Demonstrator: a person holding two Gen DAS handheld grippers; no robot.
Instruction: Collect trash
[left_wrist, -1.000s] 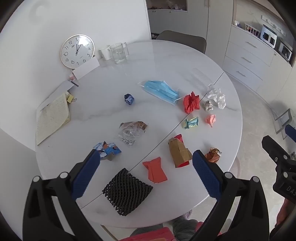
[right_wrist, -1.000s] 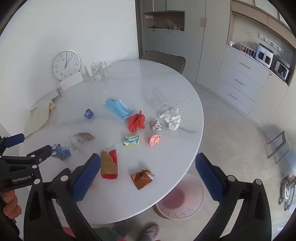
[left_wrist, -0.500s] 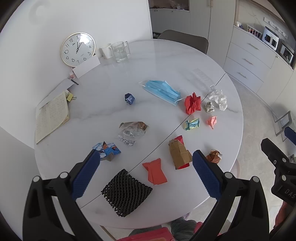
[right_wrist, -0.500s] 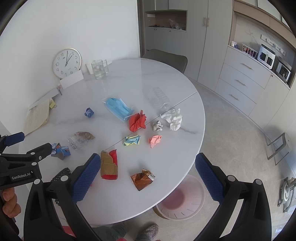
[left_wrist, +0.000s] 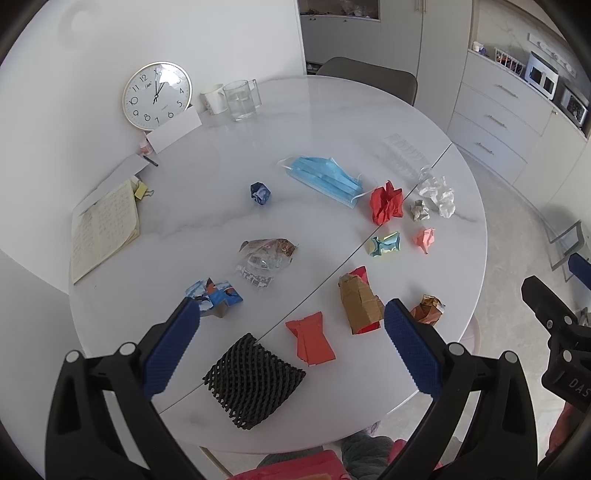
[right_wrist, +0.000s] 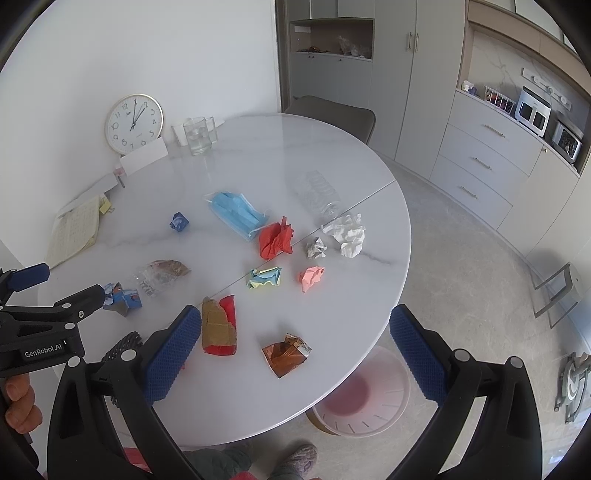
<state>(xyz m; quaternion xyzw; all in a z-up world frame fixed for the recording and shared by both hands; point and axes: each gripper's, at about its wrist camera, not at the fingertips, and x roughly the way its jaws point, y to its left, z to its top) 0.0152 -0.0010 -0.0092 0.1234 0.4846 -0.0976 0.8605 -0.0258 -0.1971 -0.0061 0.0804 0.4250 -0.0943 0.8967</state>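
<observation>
Trash lies scattered over a round white table (left_wrist: 229, 122). A black foam net (left_wrist: 255, 380), an orange folded paper (left_wrist: 312, 341) and a brown-and-red carton (left_wrist: 360, 302) lie nearest. Farther off are a blue mask (left_wrist: 325, 179), red crumpled paper (left_wrist: 386, 203), white tissue (left_wrist: 437, 194) and a clear bottle (left_wrist: 404, 155). My left gripper (left_wrist: 291, 312) hovers open above the near edge, empty. My right gripper (right_wrist: 295, 314) is open and empty above a brown foil wrapper (right_wrist: 286, 354). A pale pink bin (right_wrist: 362, 398) stands on the floor under the table's right edge.
A clock (left_wrist: 157, 96), a glass mug (left_wrist: 242, 99), a white cup (left_wrist: 214, 98) and a notebook (left_wrist: 103, 229) sit at the table's far left by the wall. A chair (right_wrist: 332, 114) stands behind. Cabinets (right_wrist: 487, 158) line the right. A person's feet (right_wrist: 295, 458) show below.
Both views have shifted only slightly. Nothing on the table has moved, and both grippers stay open and empty.
</observation>
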